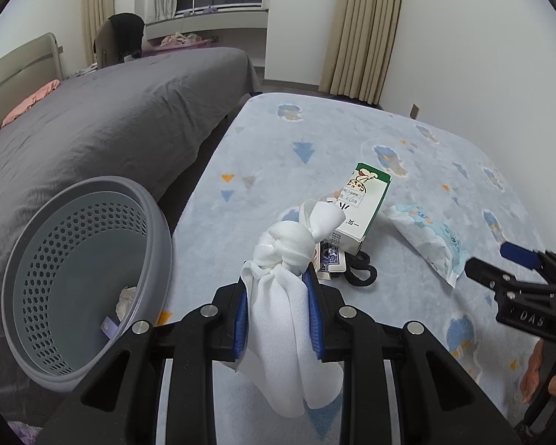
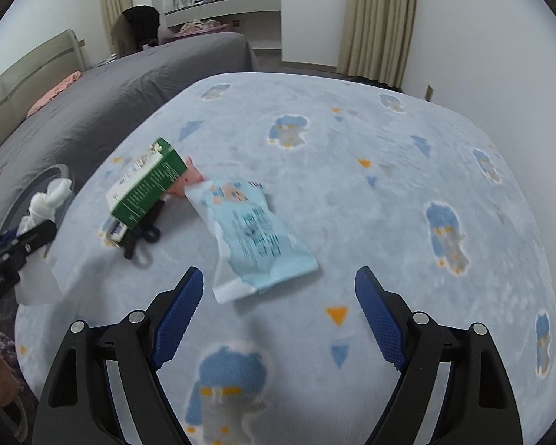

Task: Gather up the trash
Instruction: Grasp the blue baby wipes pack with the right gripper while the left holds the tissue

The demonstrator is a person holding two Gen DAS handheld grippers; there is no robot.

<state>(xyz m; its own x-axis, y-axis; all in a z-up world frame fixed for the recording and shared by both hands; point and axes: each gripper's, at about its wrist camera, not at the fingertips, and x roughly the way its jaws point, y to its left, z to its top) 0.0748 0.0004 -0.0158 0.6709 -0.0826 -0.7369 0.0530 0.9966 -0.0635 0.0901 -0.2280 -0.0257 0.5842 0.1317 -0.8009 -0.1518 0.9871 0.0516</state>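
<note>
My left gripper is shut on a knotted white cloth and holds it above the rug, just right of the grey perforated bin. The cloth also shows in the right wrist view. A green and white carton lies on the rug, with a light blue wrapper beside it. My right gripper is open and empty, low over the rug just short of the wrapper; it shows at the left wrist view's right edge.
The bin holds a crumpled paper. A black scissors-like object and a small patterned pack lie by the carton, with a pink toy behind it. A grey bed stands left of the blue patterned rug.
</note>
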